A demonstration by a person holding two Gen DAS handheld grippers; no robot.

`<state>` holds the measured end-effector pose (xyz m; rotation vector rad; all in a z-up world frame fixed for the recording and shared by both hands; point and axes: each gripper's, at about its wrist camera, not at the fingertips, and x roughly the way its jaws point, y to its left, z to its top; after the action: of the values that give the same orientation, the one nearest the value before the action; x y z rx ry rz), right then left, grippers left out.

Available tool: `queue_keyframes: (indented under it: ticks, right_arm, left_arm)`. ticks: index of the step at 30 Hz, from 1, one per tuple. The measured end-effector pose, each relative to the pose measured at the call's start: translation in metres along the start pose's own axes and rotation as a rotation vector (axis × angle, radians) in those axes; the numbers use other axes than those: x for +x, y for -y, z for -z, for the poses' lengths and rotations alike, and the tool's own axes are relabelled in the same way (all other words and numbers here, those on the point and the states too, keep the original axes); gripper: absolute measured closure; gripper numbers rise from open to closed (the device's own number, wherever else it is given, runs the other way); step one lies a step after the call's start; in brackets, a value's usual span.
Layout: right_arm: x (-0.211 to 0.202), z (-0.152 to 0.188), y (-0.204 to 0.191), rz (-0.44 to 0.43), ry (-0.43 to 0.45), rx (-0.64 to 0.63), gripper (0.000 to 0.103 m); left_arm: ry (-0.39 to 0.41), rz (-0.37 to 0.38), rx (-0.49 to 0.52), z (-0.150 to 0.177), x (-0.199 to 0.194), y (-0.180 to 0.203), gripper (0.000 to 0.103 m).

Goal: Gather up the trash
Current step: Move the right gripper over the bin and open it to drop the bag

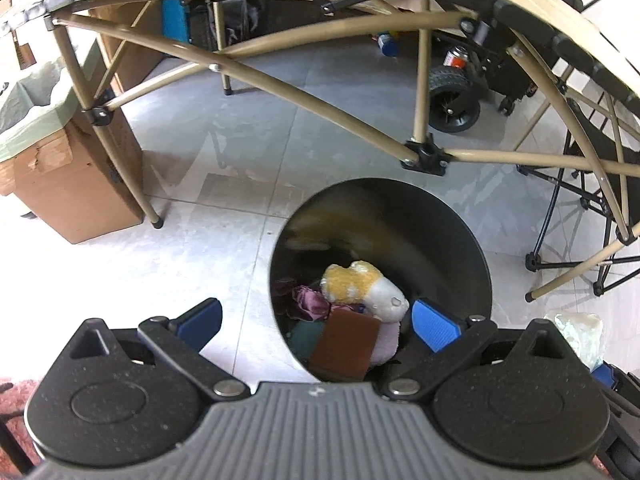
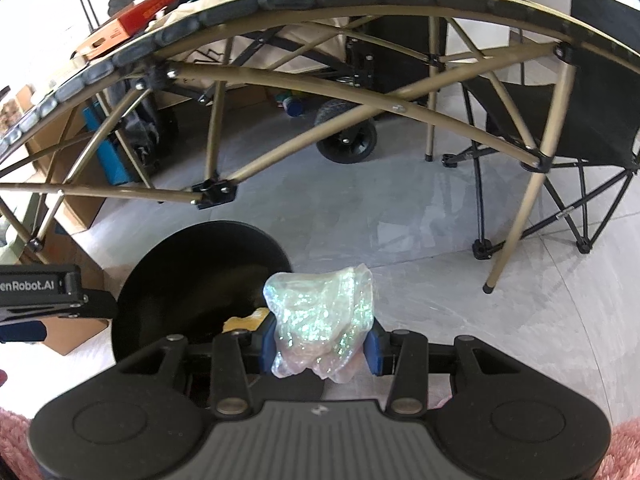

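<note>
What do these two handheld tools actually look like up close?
Each is matte black with a ribbed grey centre plate, two round black housings and silver pivot pins on black linkage arms. The left tool and right tool end in blue textured pads. White lettering marks the left tool's side. Fluffy pink fabric edges the views.

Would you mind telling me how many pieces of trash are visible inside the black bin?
4 at least: a yellow-white wad, a purple scrap left of it, a brown pad nearest the camera, a pale cloth beside it. More may lie underneath.

Folding table [image 2: 304, 92], camp chair [image 2: 592, 120], cardboard box [image 1: 80, 184], wheel [image 1: 454, 100].
</note>
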<state>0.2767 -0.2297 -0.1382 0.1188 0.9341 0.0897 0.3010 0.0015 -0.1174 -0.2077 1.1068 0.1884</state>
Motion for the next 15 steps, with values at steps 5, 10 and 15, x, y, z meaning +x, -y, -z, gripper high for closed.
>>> queue_keyframes:
  ticks: [5,10,15]
  right_arm:
    - [0.001,-0.002,-0.016,-0.006,-0.004,-0.033,0.062]
    - [0.005,-0.001,-0.032,-0.005,-0.015,-0.065,0.062]
    - [0.008,-0.001,-0.046,-0.004,-0.023,-0.089,0.062]
  left_arm:
    - [0.011,-0.012,-0.028,0.001,-0.005,-0.02,0.0]
    - [0.015,-0.024,-0.061,0.001,-0.009,-0.042,0.0]
    - [0.02,-0.034,-0.089,0.002,-0.013,-0.063,0.0]
